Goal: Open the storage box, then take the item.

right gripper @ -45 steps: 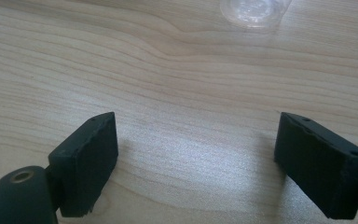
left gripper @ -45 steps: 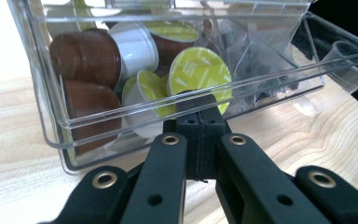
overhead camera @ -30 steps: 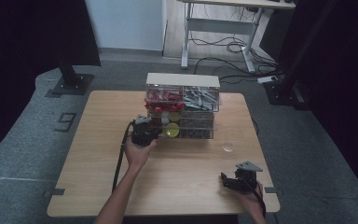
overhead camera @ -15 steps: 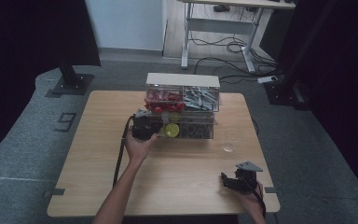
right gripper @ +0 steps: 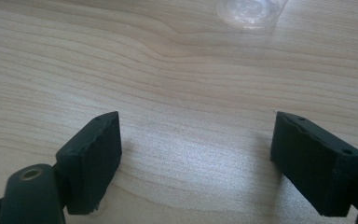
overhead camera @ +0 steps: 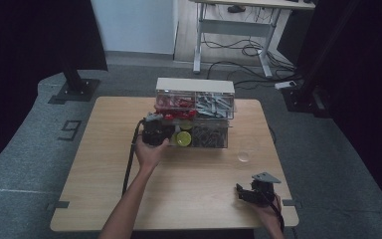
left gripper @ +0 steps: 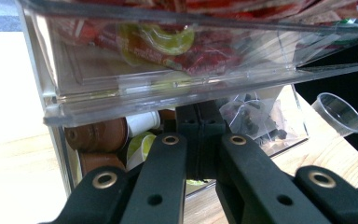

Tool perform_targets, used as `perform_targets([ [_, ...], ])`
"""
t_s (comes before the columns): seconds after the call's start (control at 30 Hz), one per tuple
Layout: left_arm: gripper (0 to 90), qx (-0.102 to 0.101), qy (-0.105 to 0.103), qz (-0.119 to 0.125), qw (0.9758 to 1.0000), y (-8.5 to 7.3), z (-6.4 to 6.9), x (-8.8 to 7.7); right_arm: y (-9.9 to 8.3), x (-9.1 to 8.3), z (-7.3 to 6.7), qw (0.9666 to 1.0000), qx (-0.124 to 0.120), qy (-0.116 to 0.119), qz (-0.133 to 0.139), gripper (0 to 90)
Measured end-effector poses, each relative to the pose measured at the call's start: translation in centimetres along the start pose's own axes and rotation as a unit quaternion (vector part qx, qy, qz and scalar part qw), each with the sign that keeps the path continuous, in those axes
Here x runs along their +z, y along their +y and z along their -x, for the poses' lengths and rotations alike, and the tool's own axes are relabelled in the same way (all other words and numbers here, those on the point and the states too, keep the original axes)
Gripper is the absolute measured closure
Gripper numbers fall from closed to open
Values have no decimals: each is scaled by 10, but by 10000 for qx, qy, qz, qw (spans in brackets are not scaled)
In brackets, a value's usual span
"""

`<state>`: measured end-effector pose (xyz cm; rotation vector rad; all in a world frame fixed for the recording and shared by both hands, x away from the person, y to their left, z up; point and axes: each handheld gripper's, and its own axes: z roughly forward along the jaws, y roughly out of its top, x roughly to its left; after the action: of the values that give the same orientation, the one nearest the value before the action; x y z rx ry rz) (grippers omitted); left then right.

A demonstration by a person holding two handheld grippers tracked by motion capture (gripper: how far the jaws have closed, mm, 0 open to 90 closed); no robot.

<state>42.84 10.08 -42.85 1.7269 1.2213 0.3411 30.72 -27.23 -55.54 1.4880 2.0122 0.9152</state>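
left tool point(left gripper: 200, 140) shut, empty, at clear drawer box point(overhead camera: 214, 107); right tool point(right gripper: 196, 154) wide open; no legible labels

Both forearms are bare – no sleeves. The left gripper point(left gripper: 200, 140) has black jaws with brass-ringed holes and a black cable. The right gripper point(right gripper: 196, 154) has square black pads – and a grey three-cornered plate on top.

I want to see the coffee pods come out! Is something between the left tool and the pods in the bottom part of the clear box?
Nothing visible blocks it. The left tool, shut, sits at the open front of the clear box, its tips under the upper drawer's front edge. The brown and green pods lie just left of the tips.
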Motion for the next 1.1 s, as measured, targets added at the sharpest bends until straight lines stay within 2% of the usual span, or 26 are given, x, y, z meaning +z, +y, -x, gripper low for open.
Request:
perform_targets([
  [0.17, 900, 28, -17, -12, 10000, 2, 1, 1, 0, 0, 0, 10000, -3, -1, 12, 188],
  [0.27, 900, 59, -39, -32, 10000, 2, 2, 2, 0, -2, -1, 10000, -10, 27, 35, 250],
  [0.4, 900, 72, -52, -52, 9999, 2, 2, 3, 7, -12, -6, 9997, -16, 107, 204, 261],
  [0.63, 900, 86, -63, -91, 9999, 2, 1, 6, 23, -19, -16, 9984, -31, 325, 458, 284],
  [0.73, 900, 85, -74, -97, 9999, 2, 0, 6, 34, -23, -23, 9965, 26, 575, 603, 292],
  [0.8, 900, 77, -89, -112, 9999, 3, 0, 6, 38, -25, -25, 9960, -8, 605, 654, 292],
  [0.83, 900, 63, -98, -116, 9999, 3, 0, 6, 46, -27, -30, 9949, -45, 695, 730, 293],
  [1.1, 900, 68, -78, -91, 9999, 5, 2, 3, 70, -26, -43, 9926, -102, 852, 858, 315],
])
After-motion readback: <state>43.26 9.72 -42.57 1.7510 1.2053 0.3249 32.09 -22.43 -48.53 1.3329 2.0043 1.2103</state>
